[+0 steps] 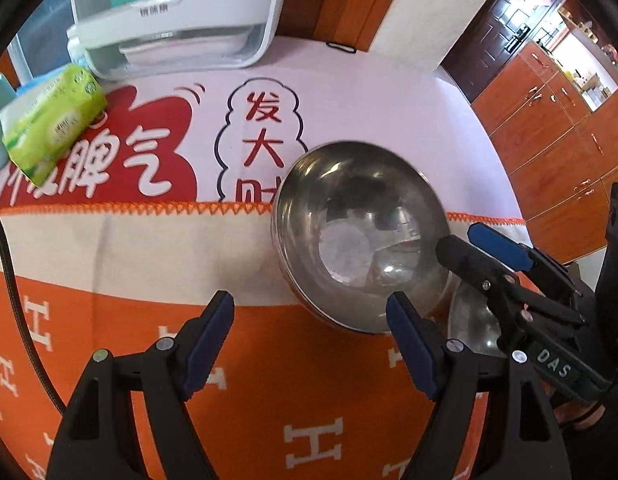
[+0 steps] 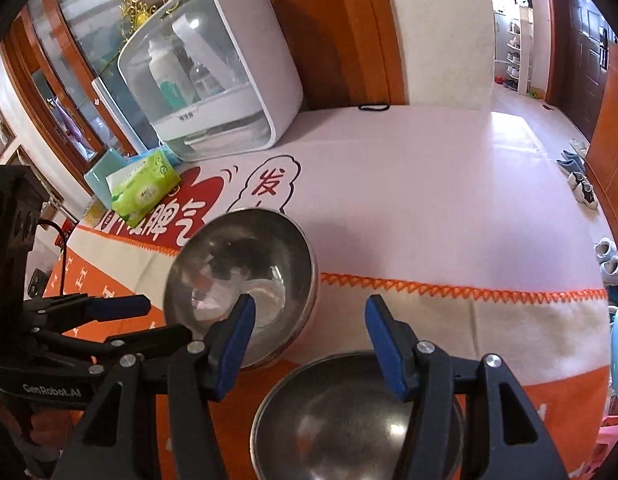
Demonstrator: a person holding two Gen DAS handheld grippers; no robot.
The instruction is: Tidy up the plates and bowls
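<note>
two steel bowls [image 2: 241, 280], nearer bowl [image 2: 349, 420] partly cut off, perhaps empty

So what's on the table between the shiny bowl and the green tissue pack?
Nothing stands between the far steel bowl and the green tissue pack. Both views show only the table cover there: its red patch with white characters and the orange stitched blanket edge.

Two steel bowls sit upright on the cloth. The far bowl [image 2: 241, 280] lies at frame centre-left, straddling the orange stitched edge, empty and shiny. The near bowl [image 2: 349, 416] sits at bottom centre, just beside it.
</note>
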